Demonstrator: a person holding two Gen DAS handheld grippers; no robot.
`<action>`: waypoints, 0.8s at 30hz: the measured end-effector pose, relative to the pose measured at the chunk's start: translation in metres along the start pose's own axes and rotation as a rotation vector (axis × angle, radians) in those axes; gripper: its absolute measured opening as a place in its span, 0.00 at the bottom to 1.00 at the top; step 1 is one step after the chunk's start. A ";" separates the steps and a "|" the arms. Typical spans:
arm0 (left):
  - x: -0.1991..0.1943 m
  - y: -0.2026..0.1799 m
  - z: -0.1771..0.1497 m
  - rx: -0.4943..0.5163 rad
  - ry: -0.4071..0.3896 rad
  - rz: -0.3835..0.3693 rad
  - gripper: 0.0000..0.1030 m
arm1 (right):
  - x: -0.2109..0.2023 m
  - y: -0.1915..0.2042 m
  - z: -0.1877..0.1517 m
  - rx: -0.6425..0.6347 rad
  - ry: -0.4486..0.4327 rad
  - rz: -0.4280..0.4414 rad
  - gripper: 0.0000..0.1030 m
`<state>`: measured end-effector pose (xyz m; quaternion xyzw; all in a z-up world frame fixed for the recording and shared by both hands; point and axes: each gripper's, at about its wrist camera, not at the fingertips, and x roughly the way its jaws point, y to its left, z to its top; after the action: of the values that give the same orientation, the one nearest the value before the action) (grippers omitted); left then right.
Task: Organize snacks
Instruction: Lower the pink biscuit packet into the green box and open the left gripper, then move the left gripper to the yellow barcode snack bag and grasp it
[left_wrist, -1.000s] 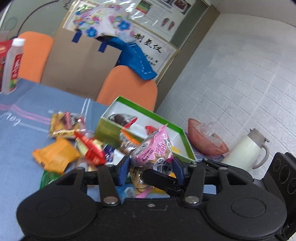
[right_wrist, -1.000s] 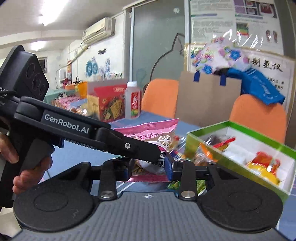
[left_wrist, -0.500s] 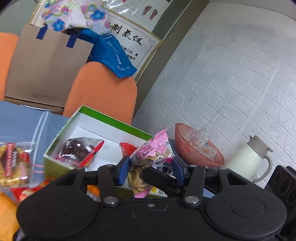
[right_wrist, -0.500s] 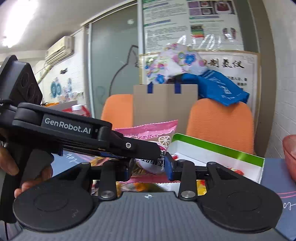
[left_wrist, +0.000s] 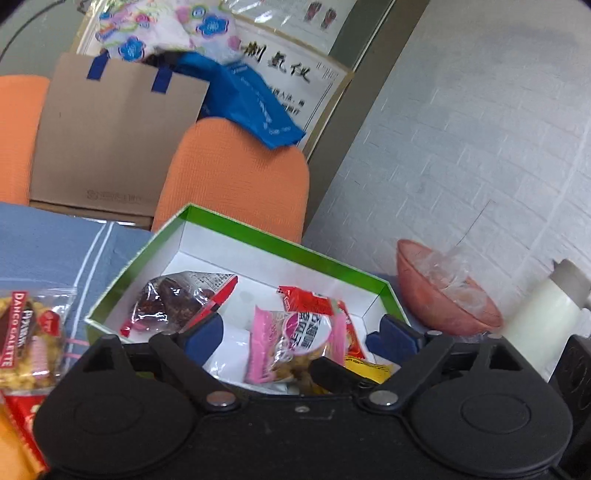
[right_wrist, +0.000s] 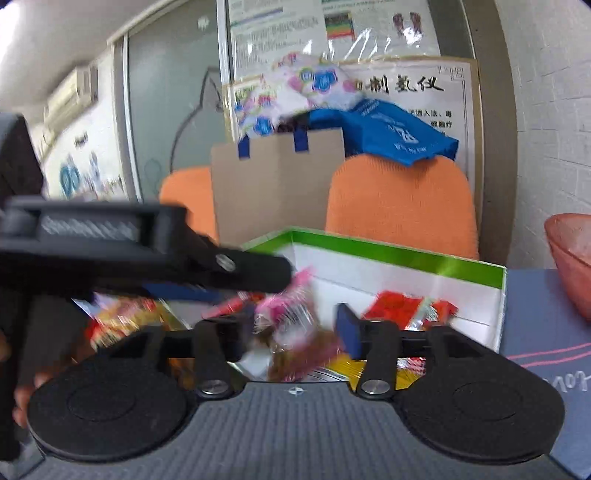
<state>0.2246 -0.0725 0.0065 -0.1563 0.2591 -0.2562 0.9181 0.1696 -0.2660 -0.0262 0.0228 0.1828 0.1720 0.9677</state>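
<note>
Left tongs (left_wrist: 301, 334) are spread wide, gripping nothing. The pink snack packet (left_wrist: 295, 341) lies low in the frame's centre, inside the green box (left_wrist: 258, 236). Right tongs (right_wrist: 295, 328) also gape apart; packet (right_wrist: 291, 314) is blurred between them.

The left hand-held gripper (left_wrist: 301, 334) has a matte black body with two round discs and two black link arms, each fixed by a silver screw. Its fingers (left_wrist: 393, 334) carry dark blue pads. The right hand-held gripper (right_wrist: 297, 328) looks the same, but its base is grey and ribbed, with a small round mark in the middle. In the right wrist view, the left one shows blurred white lettering.
</note>
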 end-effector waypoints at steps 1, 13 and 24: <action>-0.008 0.001 -0.002 -0.006 -0.013 -0.016 1.00 | -0.006 0.003 -0.003 -0.023 -0.016 -0.026 1.00; -0.115 -0.013 -0.050 -0.043 -0.090 -0.046 1.00 | -0.086 0.018 -0.022 -0.030 -0.035 0.152 1.00; -0.160 0.013 -0.096 -0.158 -0.031 0.021 1.00 | -0.034 0.043 -0.036 -0.229 0.173 0.204 1.00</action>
<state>0.0583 0.0113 -0.0142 -0.2296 0.2658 -0.2226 0.9095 0.1132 -0.2381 -0.0433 -0.0843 0.2416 0.2902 0.9221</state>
